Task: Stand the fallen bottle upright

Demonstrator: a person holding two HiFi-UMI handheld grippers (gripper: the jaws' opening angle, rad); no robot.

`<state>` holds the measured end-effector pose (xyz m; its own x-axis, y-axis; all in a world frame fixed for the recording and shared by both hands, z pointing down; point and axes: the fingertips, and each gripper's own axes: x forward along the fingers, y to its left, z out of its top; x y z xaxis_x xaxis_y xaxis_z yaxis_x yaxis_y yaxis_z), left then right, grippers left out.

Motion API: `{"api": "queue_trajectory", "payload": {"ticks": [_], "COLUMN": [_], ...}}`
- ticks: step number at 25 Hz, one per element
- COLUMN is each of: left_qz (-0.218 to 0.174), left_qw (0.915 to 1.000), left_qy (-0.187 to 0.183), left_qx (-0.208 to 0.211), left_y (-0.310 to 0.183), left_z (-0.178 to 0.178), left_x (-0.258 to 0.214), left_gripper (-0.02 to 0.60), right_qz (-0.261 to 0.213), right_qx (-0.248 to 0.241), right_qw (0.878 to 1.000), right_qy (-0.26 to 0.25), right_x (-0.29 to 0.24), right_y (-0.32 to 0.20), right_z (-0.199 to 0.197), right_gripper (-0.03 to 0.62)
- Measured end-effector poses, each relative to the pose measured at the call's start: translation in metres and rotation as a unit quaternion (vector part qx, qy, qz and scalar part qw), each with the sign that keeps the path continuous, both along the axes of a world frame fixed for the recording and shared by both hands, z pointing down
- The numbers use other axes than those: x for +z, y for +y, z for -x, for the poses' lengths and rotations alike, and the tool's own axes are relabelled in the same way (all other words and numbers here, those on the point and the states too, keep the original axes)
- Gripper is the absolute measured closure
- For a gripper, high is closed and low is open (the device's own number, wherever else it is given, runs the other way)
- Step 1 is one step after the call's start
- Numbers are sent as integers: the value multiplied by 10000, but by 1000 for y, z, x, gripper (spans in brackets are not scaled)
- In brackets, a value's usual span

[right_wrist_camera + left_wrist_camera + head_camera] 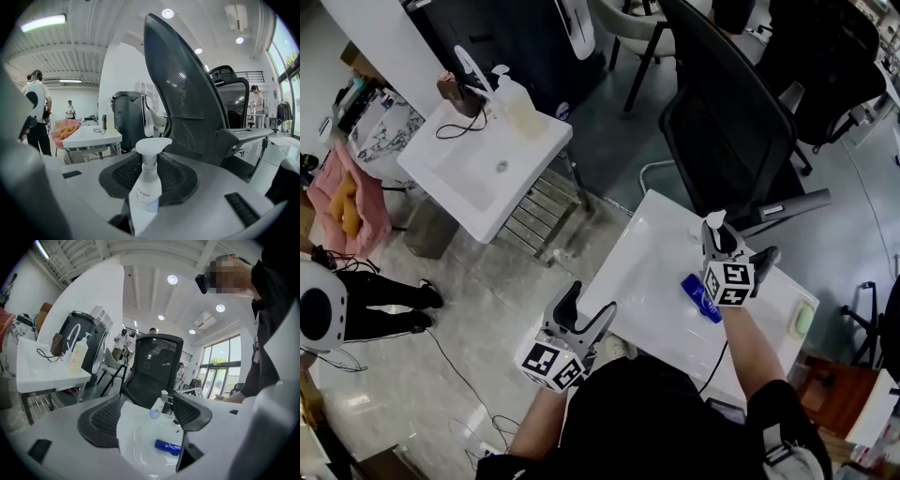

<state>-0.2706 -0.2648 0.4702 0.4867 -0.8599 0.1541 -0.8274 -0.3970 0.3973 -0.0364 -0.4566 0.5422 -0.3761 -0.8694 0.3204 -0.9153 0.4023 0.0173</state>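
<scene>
A white pump bottle point(146, 190) stands upright between the jaws of my right gripper point(149, 165), which is shut on its body. In the head view this gripper point(720, 240) holds the bottle, pump head point(714, 221) up, over the far side of the white basin top point(647, 281). A blue bottle point(701, 297) lies on its side on the basin just below that gripper; the left gripper view also shows the blue bottle point(168, 446). My left gripper point(591, 302) hangs open and empty at the basin's near left edge, its jaws point(146, 420) wide apart.
A black mesh office chair point(731, 122) stands right behind the basin. A pale green pad point(804, 319) lies at its right end. A second white sink stand point(483, 155) with a soap bottle is at the upper left. A person point(356, 300) stands at the left.
</scene>
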Motion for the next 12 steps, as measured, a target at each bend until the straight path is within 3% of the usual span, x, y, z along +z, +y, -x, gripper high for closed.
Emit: {"api": "queue_trajectory", "payload": {"ticks": [12], "left_qz": [117], "left_qw": [9999], "left_qy": [45], "left_qx": [-100], "left_y": [16], "left_z": [9], "left_x": [4], "left_gripper": [232], "right_qz": [-61], "right_qx": [165], "right_qw": [9994], "right_qy": [305], "right_x": [9], "right_y": [-2], "right_z": [-2], "right_gripper": [476]}}
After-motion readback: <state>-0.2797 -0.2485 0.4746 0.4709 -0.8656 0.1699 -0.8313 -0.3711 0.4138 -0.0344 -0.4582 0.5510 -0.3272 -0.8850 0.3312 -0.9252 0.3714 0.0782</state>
